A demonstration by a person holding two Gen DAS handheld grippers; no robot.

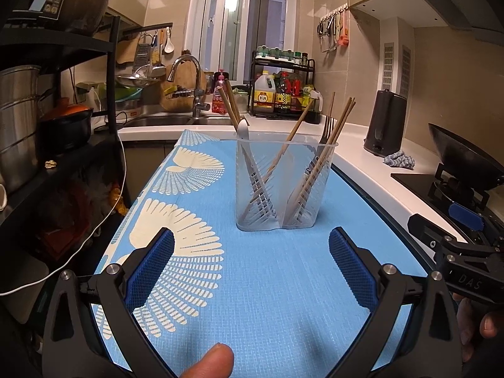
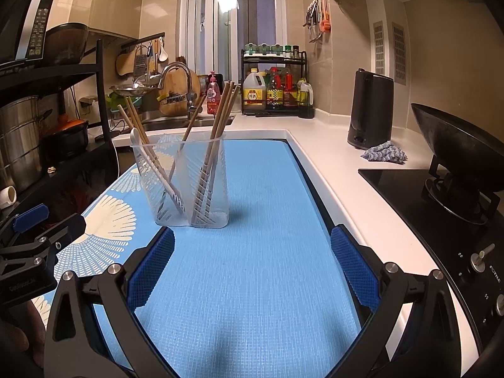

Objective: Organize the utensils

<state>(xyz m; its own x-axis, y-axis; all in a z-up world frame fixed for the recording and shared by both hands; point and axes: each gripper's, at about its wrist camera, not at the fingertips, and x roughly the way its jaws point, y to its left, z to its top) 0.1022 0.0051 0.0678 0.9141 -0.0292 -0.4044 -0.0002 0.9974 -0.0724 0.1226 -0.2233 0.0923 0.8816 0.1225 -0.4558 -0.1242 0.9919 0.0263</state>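
Utensils here all appear to sit inside one clear plastic holder (image 1: 285,186), which stands upright near the middle of the left wrist view and left of centre in the right wrist view, on the blue patterned mat (image 1: 267,283) that fills the lower half of both frames. Going by size, the mat comes first: apart from the holder, no loose cutlery shows anywhere on it. Beyond it, the white countertop (image 2: 330,157) runs along the right side, carrying a black kettle (image 2: 370,110) and a crumpled blue cloth (image 2: 384,151) in the right centre.

Next comes the holder itself, slotted and split into two compartments. In the left wrist view its left compartment has wooden chopsticks (image 1: 228,104) and a white spoon (image 1: 244,130) leaning leftward, with one more chopstick crossing toward the divider; its right compartment has a metal fork (image 1: 326,132) and several more chopsticks.

Left gripper (image 1: 252,267) sits at the bottom of its frame with the blue pads spread wide and nothing between them, pointed at the holder but well short of it. Right gripper (image 2: 252,267) is likewise wide open and empty, the holder just beyond its left finger.

Judging from this, the sorting looks essentially finished: everything visible is in the holder, and nothing seems left to collect, unless pieces lie out of view.
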